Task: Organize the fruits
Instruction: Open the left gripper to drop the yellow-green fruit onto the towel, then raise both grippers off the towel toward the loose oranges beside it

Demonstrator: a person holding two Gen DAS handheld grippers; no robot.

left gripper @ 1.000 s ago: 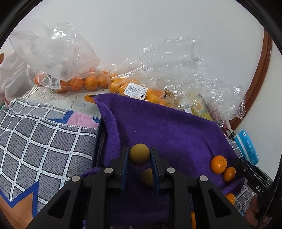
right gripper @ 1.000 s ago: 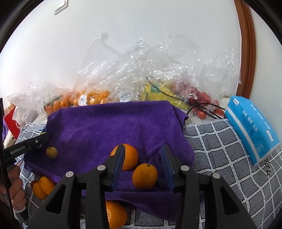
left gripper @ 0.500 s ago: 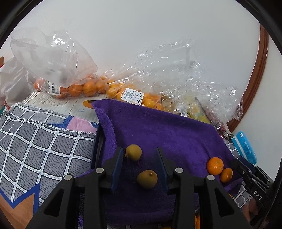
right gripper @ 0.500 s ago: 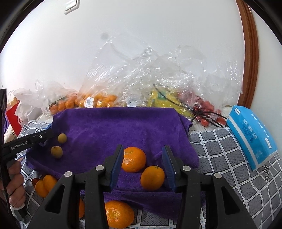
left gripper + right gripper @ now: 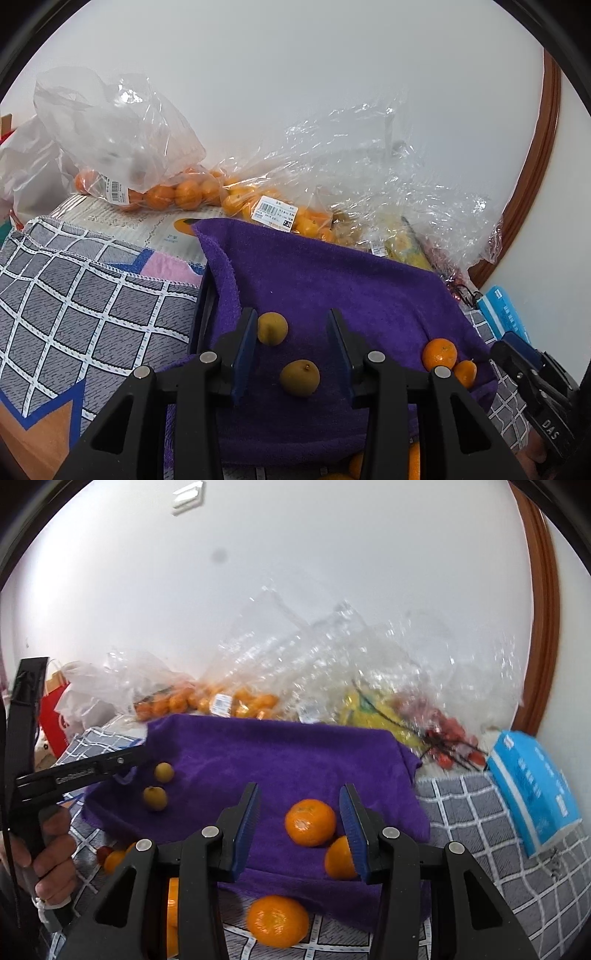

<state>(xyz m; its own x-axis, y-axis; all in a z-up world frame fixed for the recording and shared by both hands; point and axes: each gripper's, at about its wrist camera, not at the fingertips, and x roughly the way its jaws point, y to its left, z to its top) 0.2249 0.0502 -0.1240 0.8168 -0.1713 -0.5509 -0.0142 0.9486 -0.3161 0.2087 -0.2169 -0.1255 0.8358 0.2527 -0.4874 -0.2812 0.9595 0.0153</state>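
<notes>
Two small yellow-brown fruits (image 5: 272,328) (image 5: 299,377) are counted on the one purple towel (image 5: 332,280). Two oranges (image 5: 310,822) (image 5: 339,857) are seen on the towel, and one larger orange (image 5: 277,921) lies just off its front edge; others at the left edge are partly hidden. One blue packet (image 5: 532,790) is seen. Several clear bags (image 5: 122,136) hold fruit that cannot be counted.

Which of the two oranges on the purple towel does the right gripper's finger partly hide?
The smaller, lower-right orange: the right gripper's blue-padded finger overlaps its right side. The bigger orange sits fully visible between the fingers on the purple towel.
</notes>
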